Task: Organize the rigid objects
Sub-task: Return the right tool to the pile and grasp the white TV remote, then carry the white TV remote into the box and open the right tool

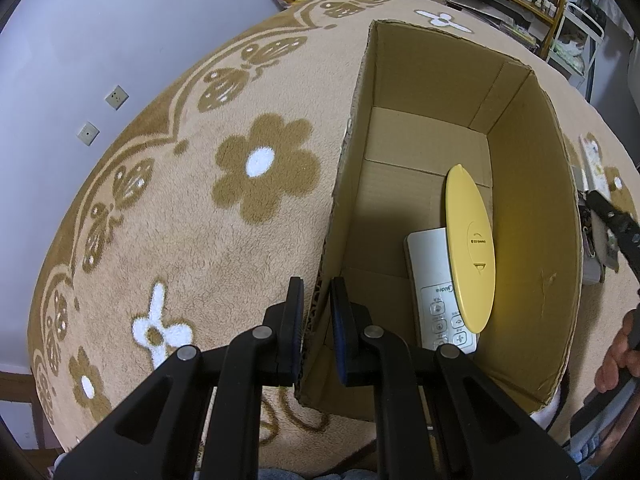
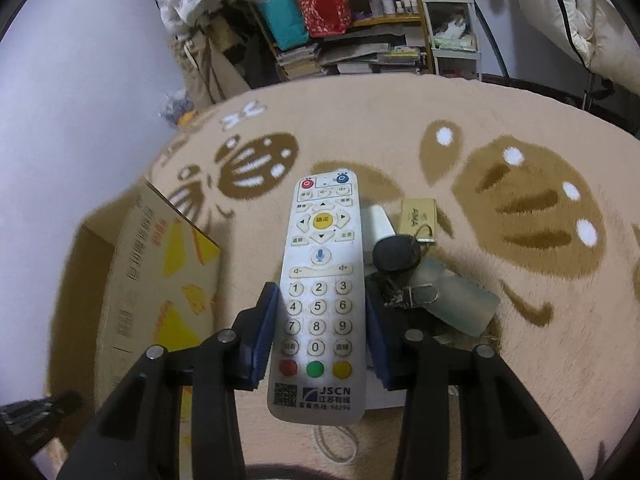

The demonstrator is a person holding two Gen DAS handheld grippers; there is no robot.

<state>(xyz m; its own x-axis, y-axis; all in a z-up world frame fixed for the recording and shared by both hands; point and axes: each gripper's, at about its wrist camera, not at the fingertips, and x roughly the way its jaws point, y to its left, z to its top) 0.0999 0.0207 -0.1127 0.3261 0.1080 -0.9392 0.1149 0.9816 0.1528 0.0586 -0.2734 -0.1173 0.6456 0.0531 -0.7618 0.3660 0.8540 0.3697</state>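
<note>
An open cardboard box (image 1: 532, 184) stands on the flowered blanket. Inside it lie a white Midea remote (image 1: 436, 292) and a yellow oval lid (image 1: 470, 248) leaning on it. My left gripper (image 1: 316, 292) is shut on the box's near left wall. My right gripper (image 2: 322, 300) is shut on a white JSCN remote (image 2: 320, 276) and holds it above the blanket, to the right of the box (image 2: 132, 280). Under and beside the remote lie a black car key (image 2: 396, 256), a wooden tag (image 2: 418, 216) and a clear plastic piece (image 2: 460, 300).
The beige blanket (image 1: 192, 208) with brown flowers and butterflies covers the surface. Cluttered shelves (image 2: 340, 28) with books and bags stand behind it. A metal clip (image 2: 420, 294) lies among the key things. The other gripper shows at the right edge of the left wrist view (image 1: 616, 220).
</note>
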